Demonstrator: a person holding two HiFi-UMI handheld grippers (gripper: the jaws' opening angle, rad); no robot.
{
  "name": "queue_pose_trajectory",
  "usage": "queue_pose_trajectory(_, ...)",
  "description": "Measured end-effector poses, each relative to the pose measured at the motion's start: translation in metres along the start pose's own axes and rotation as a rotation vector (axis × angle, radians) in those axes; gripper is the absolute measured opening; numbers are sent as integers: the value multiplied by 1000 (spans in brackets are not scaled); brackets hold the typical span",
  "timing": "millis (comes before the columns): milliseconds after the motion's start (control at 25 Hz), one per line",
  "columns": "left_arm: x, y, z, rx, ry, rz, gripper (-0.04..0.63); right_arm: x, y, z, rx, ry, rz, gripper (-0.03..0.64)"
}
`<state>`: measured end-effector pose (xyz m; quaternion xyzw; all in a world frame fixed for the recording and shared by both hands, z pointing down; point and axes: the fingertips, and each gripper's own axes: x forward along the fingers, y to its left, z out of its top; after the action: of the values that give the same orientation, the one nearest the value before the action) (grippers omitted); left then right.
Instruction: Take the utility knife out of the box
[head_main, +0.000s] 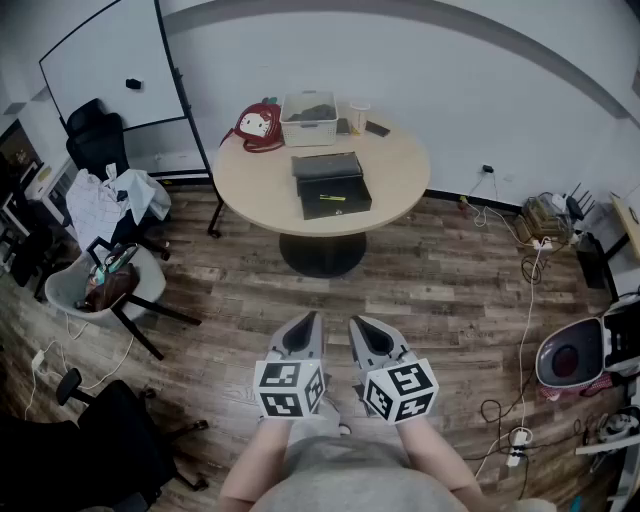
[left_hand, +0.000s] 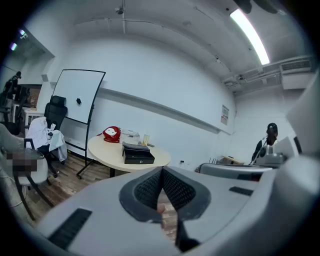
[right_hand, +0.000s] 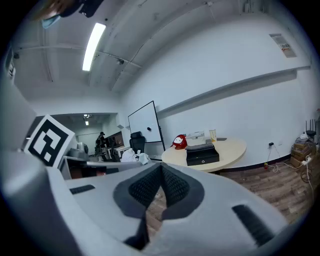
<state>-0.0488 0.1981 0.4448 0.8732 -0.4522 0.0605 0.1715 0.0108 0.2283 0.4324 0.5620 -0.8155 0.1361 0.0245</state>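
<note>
Utility knife (head_main: 333, 198) sits in the open box (head_main: 345, 208), untouched; my left gripper (head_main: 308, 322) and right gripper (head_main: 358, 324), fingers closed and empty, are well short of the box.

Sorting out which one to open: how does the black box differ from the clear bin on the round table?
The black box is dark and opaque, near the table's middle; the clear bin is pale, see-through, at the far edge beside the red bag. Both are rectangular and sit on the table.
</note>
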Motion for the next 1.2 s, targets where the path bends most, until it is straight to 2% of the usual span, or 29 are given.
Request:
queue_pose_trajectory(440, 24, 14, 2, -17, 27, -3, 2, 30, -15, 3, -9, 11, -4, -3)
queue_pose_trajectory(720, 57, 41, 8, 3, 35, 23, 2, 71, -34, 8, 40, -3, 1, -3)
queue_pose_trajectory(880, 84, 60, 14, 8, 51, 0, 2, 106, -46, 13, 10, 24, -28, -3)
queue_pose_trajectory(1200, 135, 103, 39, 12, 91, -62, 2, 174, -51, 39, -14, 13, -27, -3)
